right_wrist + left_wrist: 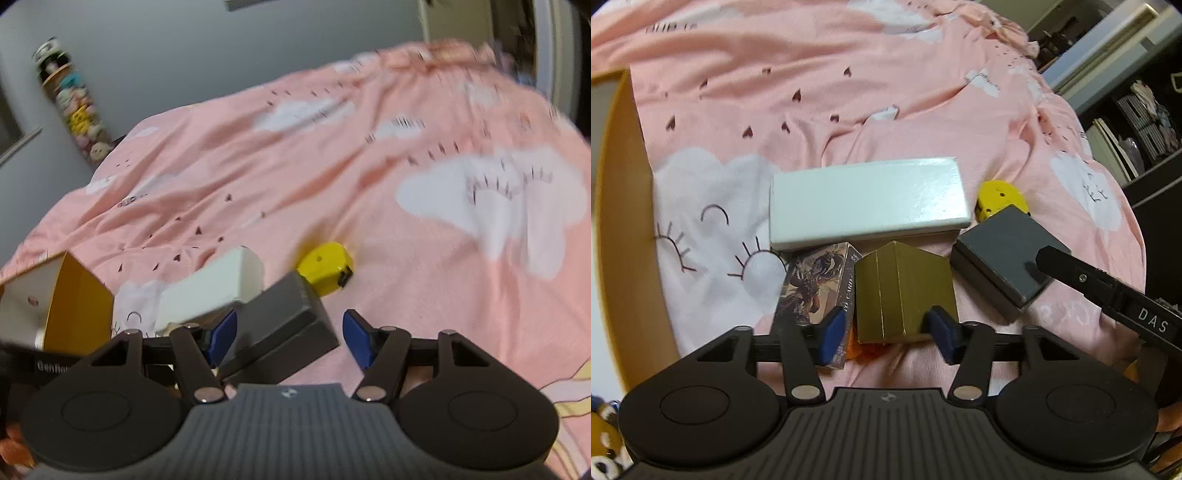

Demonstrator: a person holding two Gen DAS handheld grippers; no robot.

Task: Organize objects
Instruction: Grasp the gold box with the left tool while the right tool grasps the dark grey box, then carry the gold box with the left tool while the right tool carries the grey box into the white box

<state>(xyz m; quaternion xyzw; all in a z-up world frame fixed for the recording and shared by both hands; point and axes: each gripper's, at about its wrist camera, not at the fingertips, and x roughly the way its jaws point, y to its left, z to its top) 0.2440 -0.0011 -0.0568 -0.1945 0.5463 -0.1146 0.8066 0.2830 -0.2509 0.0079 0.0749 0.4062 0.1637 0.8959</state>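
Left wrist view: the left gripper (886,334) is held low over a pink cloud-print bedspread (849,92), its blue-padded fingers (833,332) spread apart on either side of a gold box (905,291), which stands with one vertical corner edge turned toward the camera; whether the pads touch the box cannot be told. Just outside the left finger a picture-printed card box (816,288) lies with its long axis running away from the camera. Beyond the fingertips a long white box (868,201) lies crosswise, its long axis left to right. To the right of the fingers sits a grey box (1004,258), turned diagonally, with a yellow tape measure (997,195) just behind it and the dark tip of the right gripper (1052,258) over its near corner. Right wrist view: the right gripper (288,339) has its fingers (356,336) wide apart with the grey box (280,325) between them, closer to the left finger and apart from the right one. The white box (214,288) lies beyond the left finger, the tape measure (325,266) ahead of the fingertips. A yellow-lined open box (74,295) stands at far left.
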